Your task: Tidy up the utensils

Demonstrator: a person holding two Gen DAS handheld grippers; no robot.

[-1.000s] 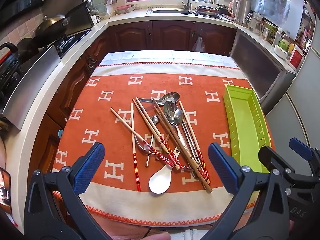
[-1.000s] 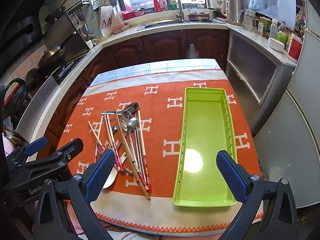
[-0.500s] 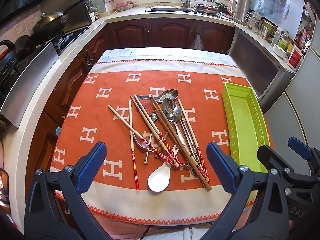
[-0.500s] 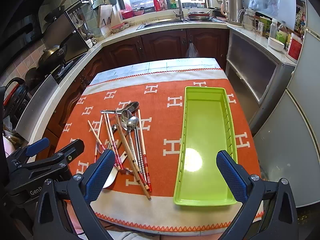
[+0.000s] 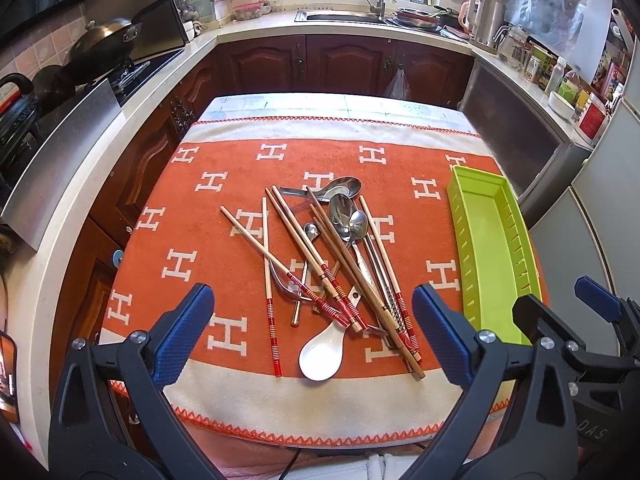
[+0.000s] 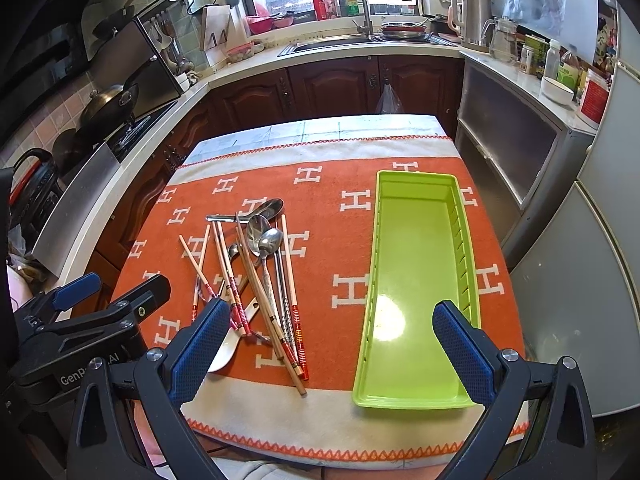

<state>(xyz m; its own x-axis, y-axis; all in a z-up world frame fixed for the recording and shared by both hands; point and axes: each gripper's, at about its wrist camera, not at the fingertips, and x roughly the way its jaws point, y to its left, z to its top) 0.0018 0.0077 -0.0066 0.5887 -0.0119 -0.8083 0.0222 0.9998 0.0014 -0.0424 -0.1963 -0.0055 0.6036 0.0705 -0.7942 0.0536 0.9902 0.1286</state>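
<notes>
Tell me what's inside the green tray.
Nothing: the green tray holds only a bright glare spot on its bare floor. The near right corner sits behind the right tongs' blue pad, so that bit is hidden. All the chopsticks and spoons lie heaped on the cloth beside it.

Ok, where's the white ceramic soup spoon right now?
In the left wrist view the white ceramic soup spoon lies bowl-first at the near edge of the utensil pile, left of the green plastic tray.

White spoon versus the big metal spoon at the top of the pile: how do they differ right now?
The white spoon is matte white with its bowl toward the near edge; the metal spoon is shiny steel and lies crosswise at the pile's far end. Chopsticks hide the white spoon's handle, but only cross the metal spoon's handle. Both rest on the orange cloth.
</notes>
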